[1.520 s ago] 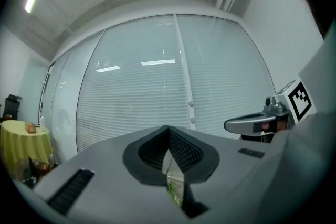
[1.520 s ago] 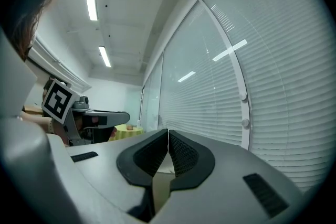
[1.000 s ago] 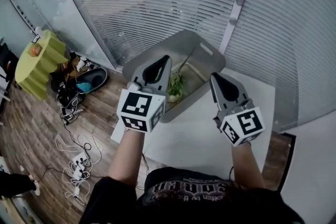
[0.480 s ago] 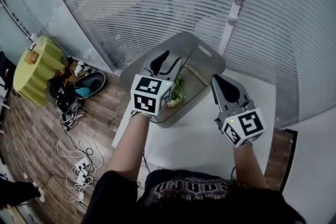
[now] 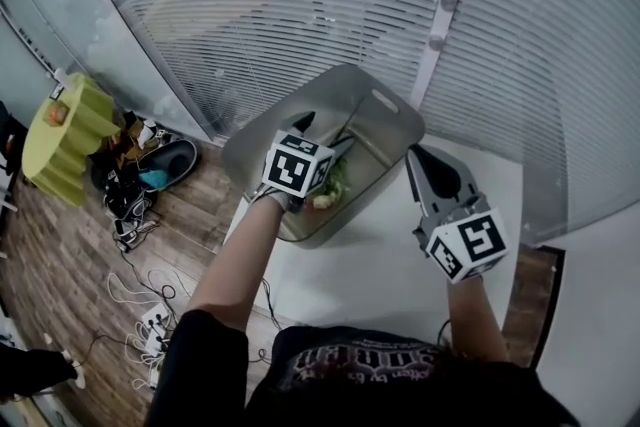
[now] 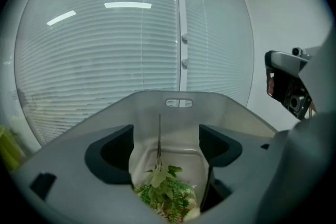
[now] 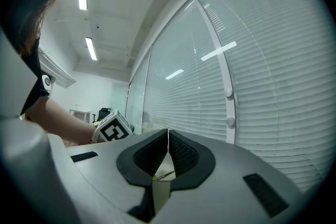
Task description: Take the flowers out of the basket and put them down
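A grey plastic basket (image 5: 392, 112) stands on the white table, and a bunch of green flowers (image 5: 331, 187) lies in its bottom. My left gripper (image 5: 312, 130) reaches down into the basket. In the left gripper view its jaws stand wide apart and have just been opening. The flowers (image 6: 165, 195) and their thin stem (image 6: 159, 134) lie low between the jaws, and the pads do not press on them. The basket's far wall with its handle slot (image 6: 179, 103) is ahead. My right gripper (image 5: 420, 155) hovers right of the basket, shut and empty (image 7: 168, 136).
The white table (image 5: 380, 265) runs up to a curved window with blinds (image 5: 300, 5). On the wooden floor to the left are a yellow-green stool (image 5: 62, 130), bags and shoes (image 5: 160, 160) and loose cables (image 5: 150, 315).
My left gripper has gone forward and down into the basket, over the flowers, and its jaws have opened from shut. The right gripper has stayed where it was.
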